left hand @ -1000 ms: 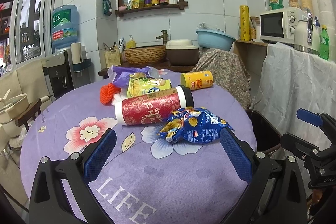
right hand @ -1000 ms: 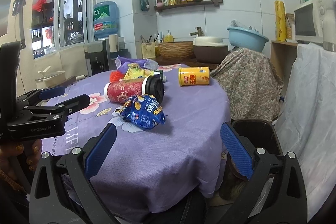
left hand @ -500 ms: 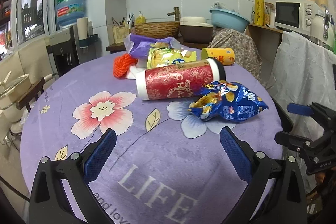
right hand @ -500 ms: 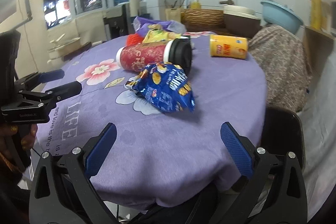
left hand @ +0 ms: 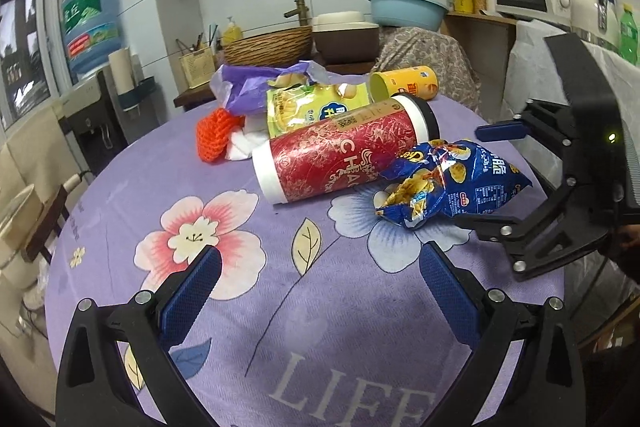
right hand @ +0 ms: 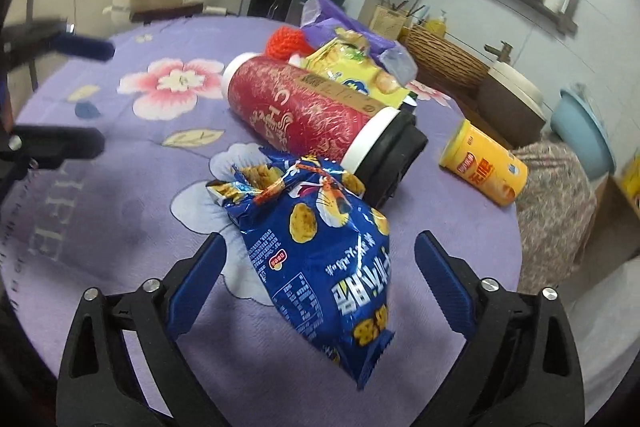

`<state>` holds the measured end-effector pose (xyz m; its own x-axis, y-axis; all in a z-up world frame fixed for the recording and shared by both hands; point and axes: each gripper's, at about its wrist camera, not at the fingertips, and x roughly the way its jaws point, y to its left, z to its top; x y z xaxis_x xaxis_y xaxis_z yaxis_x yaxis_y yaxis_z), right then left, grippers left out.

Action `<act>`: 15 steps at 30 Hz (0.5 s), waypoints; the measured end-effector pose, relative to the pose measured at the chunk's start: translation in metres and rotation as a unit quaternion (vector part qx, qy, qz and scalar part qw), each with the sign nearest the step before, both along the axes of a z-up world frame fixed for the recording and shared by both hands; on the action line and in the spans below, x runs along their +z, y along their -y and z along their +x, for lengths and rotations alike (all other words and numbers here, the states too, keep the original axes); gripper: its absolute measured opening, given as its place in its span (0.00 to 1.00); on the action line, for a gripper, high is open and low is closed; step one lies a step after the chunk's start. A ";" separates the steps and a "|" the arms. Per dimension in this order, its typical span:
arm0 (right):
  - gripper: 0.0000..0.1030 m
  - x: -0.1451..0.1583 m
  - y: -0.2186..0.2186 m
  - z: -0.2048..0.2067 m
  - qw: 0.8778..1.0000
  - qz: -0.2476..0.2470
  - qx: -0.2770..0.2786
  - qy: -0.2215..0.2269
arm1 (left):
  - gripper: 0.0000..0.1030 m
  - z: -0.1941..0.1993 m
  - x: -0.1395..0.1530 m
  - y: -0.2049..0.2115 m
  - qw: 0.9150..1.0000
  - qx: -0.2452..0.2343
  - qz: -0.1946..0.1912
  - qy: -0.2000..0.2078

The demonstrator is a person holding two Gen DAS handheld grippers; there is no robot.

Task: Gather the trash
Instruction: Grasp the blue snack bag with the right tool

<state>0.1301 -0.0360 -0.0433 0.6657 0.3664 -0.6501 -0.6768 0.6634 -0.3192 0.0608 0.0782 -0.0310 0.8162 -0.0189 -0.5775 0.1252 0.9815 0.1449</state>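
Right gripper [right hand: 316, 275]: jaws wide but closing; the blue snack bag [right hand: 320, 247] lies between the pads, and we see no pad pressing on it yet.
Left gripper [left hand: 316, 291]: jaws spread, nothing between them, over bare purple tablecloth [left hand: 340, 327].
Bag position: flat on the cloth near the table's right edge, crumpled top end against the red canister [left hand: 344, 151].
Risk, slip: we judge the foil slick and mostly air; pads closing on the puffed middle could squeeze it out sideways.
Risk, knock-on: the canister lies on its side touching the bag; dragging the bag may set it rolling toward the yellow can [right hand: 484, 167].
Risk, spill: the bag's top looks torn open; tilting it could shed crumbs.
Risk, cloth: pads coming in low might pinch tablecloth with the bag.
Other trash: yellow chip bag [left hand: 316, 103] and purple plastic bag [left hand: 256, 79] behind, untouched.
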 end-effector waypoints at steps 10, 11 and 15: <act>0.19 -0.015 0.000 -0.004 0.999 -0.003 0.024 -0.024 | 0.95 0.016 -0.003 -0.002 1.000 -0.017 -0.009 -0.015; 0.17 -0.015 0.002 -0.005 0.999 0.004 0.027 -0.029 | 0.95 0.017 -0.002 -0.002 1.000 -0.020 -0.010 -0.014; 0.16 -0.013 0.010 -0.010 0.998 0.029 0.026 -0.042 | 0.95 0.025 0.002 -0.001 0.999 -0.032 0.015 -0.008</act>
<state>0.1197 -0.0455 -0.0559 0.5893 0.4370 -0.6795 -0.7329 0.6430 -0.2221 0.0855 0.0792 -0.0294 0.8040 -0.0528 -0.5923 0.1899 0.9667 0.1716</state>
